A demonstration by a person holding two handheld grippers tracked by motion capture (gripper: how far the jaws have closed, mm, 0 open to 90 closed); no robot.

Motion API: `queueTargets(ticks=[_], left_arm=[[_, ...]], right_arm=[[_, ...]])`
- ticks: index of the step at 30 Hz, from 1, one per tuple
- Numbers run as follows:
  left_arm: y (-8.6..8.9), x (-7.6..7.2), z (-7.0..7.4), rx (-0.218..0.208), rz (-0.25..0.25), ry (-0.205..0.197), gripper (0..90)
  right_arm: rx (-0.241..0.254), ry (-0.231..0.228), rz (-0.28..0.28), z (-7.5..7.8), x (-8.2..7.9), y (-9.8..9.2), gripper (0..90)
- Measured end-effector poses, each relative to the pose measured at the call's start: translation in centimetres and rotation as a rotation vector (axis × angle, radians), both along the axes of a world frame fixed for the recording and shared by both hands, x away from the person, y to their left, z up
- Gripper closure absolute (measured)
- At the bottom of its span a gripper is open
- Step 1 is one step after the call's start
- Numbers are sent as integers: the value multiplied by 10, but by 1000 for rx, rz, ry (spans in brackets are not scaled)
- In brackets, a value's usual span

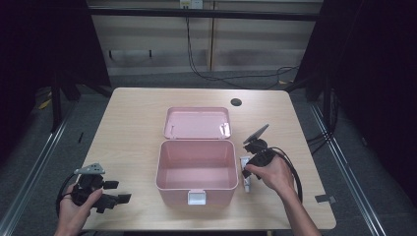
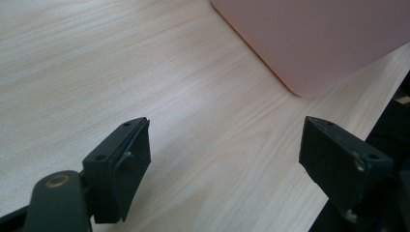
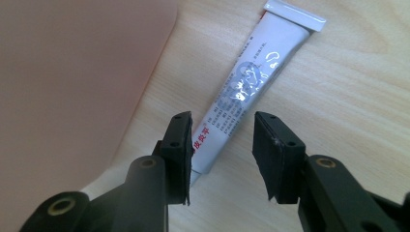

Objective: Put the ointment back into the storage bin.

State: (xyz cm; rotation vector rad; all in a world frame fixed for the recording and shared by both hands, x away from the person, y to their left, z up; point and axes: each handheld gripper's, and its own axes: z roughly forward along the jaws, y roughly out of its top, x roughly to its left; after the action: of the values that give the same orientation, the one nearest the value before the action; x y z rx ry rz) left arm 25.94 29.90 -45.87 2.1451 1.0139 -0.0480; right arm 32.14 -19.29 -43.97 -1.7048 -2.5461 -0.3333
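Surface: pale wood-grain table (image 1: pixel 133 128), grey floor around, wall panels and dark cables behind.
Tube: white squeeze tube (image 3: pixel 246 84) with grey print and red lettering, flat on the table just right of the pink box; crimped end pointing away from the right gripper's camera, other end hidden behind the left-hand jaw; also seen in the high view (image 1: pixel 246 172).
Right gripper: (image 3: pixel 220 154) low over the tube, jaws parted partway, astride its near end; contact with the tube cannot be told; nothing clamped.
Pink box: (image 1: pixel 195 164) mid-table, open, interior bare pink with nothing inside; white latch on the front wall.
Lid: (image 1: pixel 196 123) flipped back, lying open behind the box, inner face up.
Left gripper: (image 2: pixel 225 159) near the table's front left corner, well apart from the box, jaws spread wide, holding nothing; box corner visible beyond the jaws.
Table hole: dark round grommet (image 1: pixel 236 102) toward the far right.
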Motion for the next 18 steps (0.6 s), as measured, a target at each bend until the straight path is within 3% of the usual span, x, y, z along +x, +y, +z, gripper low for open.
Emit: queueTargets(ticks=[11, 18], left_arm=[[0, 0, 0, 0, -1, 1, 185], [0, 0, 0, 0, -3, 1, 186]], right_arm=[[-20, 50, -56, -8, 8, 6, 578], [-48, 59, -61, -15, 10, 11, 579]])
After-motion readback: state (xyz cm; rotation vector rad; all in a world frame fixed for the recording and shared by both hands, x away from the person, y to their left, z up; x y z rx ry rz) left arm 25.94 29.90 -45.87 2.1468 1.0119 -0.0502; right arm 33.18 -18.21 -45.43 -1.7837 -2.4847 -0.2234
